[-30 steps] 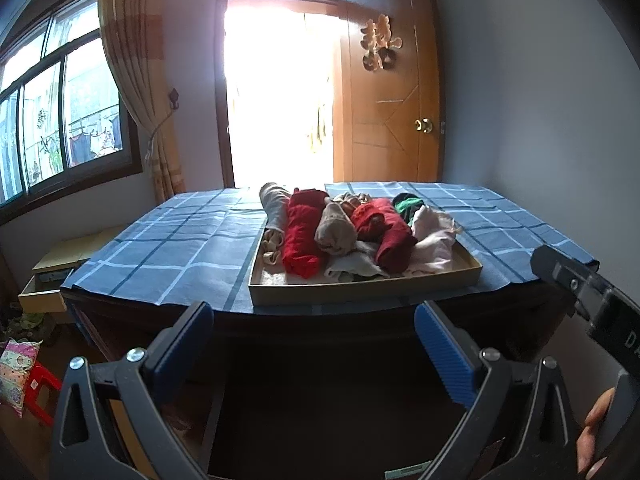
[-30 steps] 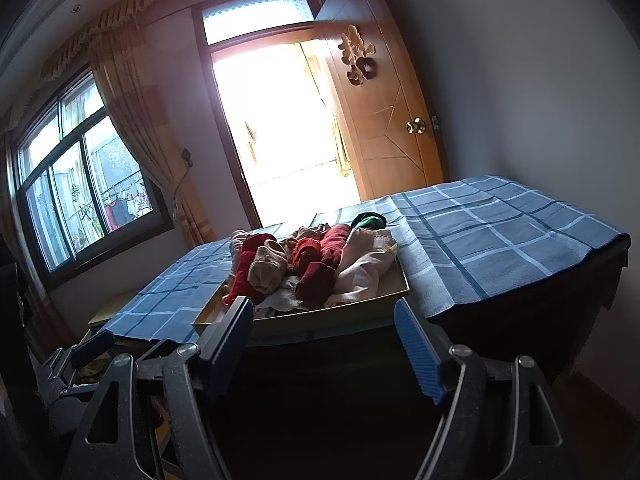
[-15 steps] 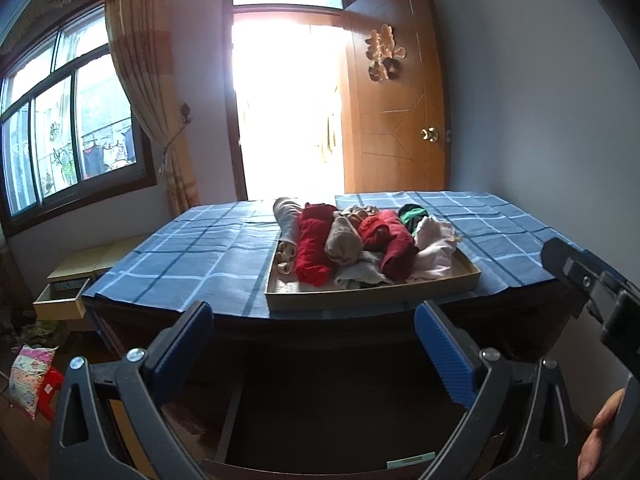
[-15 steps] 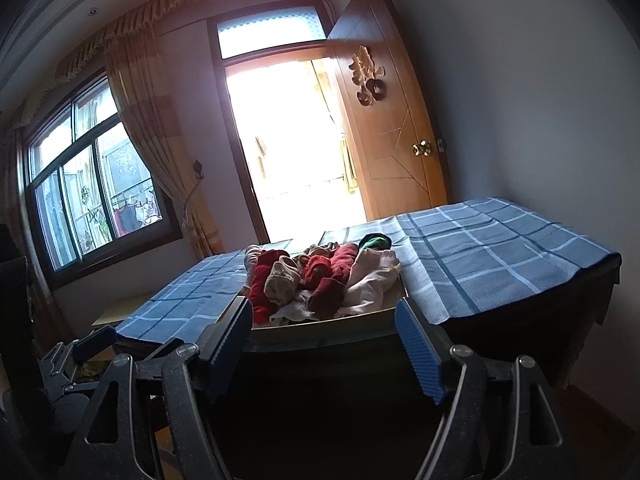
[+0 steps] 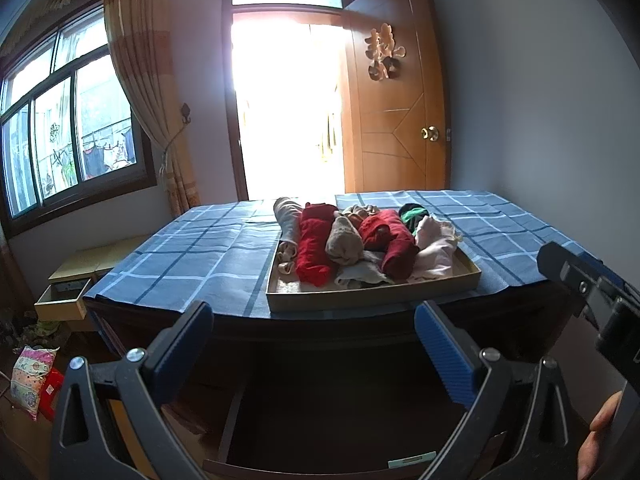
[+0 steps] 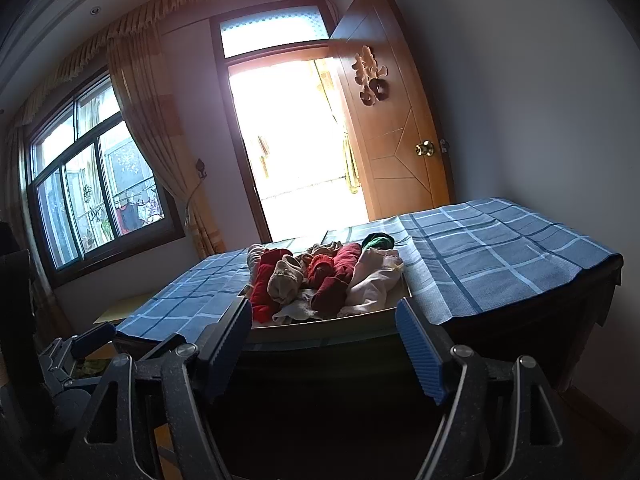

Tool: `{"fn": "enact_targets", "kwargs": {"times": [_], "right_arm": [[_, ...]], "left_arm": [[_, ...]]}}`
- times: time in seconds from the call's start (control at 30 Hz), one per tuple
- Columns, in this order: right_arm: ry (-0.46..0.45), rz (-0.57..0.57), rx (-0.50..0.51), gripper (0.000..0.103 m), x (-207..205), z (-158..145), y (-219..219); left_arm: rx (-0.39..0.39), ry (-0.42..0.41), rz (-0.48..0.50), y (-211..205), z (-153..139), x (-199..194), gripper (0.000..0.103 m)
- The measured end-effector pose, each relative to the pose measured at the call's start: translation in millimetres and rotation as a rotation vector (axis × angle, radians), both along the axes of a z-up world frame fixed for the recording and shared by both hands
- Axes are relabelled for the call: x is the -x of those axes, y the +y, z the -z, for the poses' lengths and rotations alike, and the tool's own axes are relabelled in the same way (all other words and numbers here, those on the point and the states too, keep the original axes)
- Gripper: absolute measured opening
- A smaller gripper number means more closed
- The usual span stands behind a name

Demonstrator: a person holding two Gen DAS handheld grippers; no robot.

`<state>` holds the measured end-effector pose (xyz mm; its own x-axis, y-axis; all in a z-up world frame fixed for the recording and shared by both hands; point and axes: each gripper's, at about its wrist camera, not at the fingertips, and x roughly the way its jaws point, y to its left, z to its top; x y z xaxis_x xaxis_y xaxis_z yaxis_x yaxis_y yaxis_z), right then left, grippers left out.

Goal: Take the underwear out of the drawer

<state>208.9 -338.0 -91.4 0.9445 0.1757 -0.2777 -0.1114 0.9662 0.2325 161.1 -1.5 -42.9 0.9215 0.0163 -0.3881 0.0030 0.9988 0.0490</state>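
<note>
A shallow tan drawer tray (image 5: 372, 300) sits on a table with a blue checked cloth (image 5: 200, 256), holding several rolled pieces of underwear: red (image 5: 316, 244), beige (image 5: 344, 240), dark red (image 5: 396, 248), pale pink (image 5: 436, 244), green (image 5: 414, 213). The tray (image 6: 320, 325) and the underwear pile (image 6: 328, 276) also show in the right wrist view. My left gripper (image 5: 314, 334) is open and empty, in front of and below the table edge. My right gripper (image 6: 324, 334) is open and empty, also short of the tray.
The other gripper (image 5: 592, 292) shows at the right edge of the left wrist view. An open wooden door (image 5: 396, 112) and a bright doorway stand behind the table. A small cabinet with an open drawer (image 5: 60, 300) and bags (image 5: 30, 376) on the floor sit at the left.
Both grippers have risen and tilted up, so the table and tray sit lower in view. Both stay open and empty.
</note>
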Motion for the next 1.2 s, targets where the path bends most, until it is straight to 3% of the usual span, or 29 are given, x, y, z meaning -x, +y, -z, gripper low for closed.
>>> {"fn": "enact_targets", "kwargs": {"times": [1.2], "right_arm": [[-0.001, -0.005, 0.003, 0.077, 1.0, 0.6, 3.2]], "left_arm": [[0.010, 0.006, -0.004, 1.5, 1.0, -0.3, 0.102]]}}
